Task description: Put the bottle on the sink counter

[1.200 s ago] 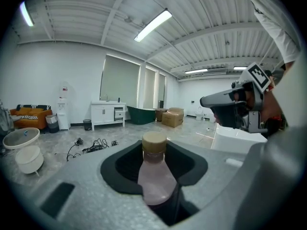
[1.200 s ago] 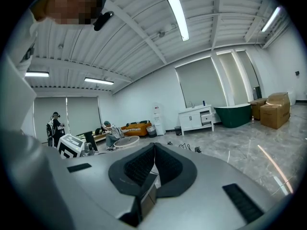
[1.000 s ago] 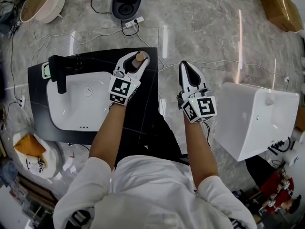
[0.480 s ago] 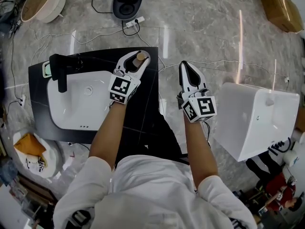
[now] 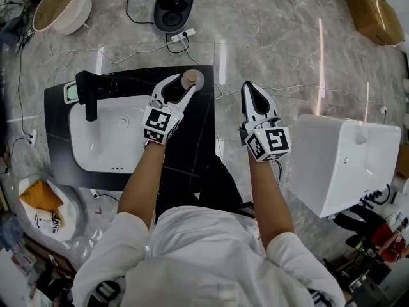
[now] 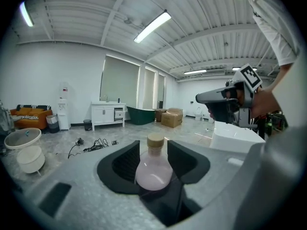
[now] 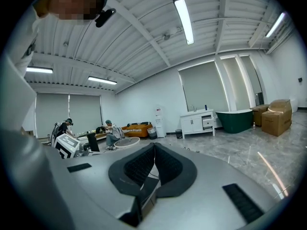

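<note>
1. Left gripper (image 5: 184,82): jaws opening, pads standing off either side of the bottle (image 6: 153,169).
2. Bottle: upright, pink body, cork stopper, on the black sink counter (image 5: 192,146) near its far right corner, right of the white basin (image 5: 108,139).
3. Right gripper (image 5: 250,89): jaws together, empty, off the counter's right edge.

Bottle (image 6: 153,171): clear glass look, smooth, glossy, pale pink inside. Stopper (image 6: 155,139): cork-like, matt, grainy. Surface (image 5: 195,142): black, glossy, tile-like. Sink (image 5: 108,142): white, glossy, ceramic look. Tap (image 5: 89,93): black, matt. Floor (image 5: 287,43): polished grey marble look, light streaks mirrored. Right gripper (image 7: 154,146) shell: grey plastic, matt, fine-speckled; fingers (image 7: 140,166): black, ribbed, rubbery. Shirt (image 5: 204,261): white cloth. Boxes (image 5: 374,11): brown cardboard.
</note>
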Action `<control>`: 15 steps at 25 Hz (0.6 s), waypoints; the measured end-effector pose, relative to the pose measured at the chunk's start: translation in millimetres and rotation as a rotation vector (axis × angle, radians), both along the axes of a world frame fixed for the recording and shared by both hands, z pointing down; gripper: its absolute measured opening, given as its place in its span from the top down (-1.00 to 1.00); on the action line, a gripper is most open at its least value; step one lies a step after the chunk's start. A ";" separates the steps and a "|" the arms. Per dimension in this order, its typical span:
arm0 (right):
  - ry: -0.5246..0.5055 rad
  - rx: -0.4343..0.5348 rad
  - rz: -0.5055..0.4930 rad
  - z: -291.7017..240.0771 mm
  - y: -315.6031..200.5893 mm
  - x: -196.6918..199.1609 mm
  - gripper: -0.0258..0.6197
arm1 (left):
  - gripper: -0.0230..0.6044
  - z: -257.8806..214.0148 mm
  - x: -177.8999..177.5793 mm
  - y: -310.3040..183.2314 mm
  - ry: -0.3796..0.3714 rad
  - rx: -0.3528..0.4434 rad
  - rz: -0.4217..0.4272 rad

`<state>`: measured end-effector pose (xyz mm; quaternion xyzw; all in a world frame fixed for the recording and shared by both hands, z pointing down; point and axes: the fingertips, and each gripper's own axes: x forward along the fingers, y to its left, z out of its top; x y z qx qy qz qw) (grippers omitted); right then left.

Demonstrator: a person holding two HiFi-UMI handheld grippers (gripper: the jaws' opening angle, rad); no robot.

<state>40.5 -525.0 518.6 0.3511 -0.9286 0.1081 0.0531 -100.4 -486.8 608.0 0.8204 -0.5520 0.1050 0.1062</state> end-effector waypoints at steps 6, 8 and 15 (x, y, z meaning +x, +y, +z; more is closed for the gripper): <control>-0.010 0.042 -0.006 -32.8 24.5 -13.5 0.87 | 0.44 -48.1 -29.0 48.2 0.072 0.037 -0.062; -0.010 0.066 -0.016 -48.7 38.6 -21.6 0.87 | 0.51 -75.4 -41.9 66.4 0.116 0.073 -0.091; 0.018 0.128 0.019 -108.9 89.2 -41.2 0.87 | 0.77 -174.7 -97.8 139.6 0.131 0.207 -0.161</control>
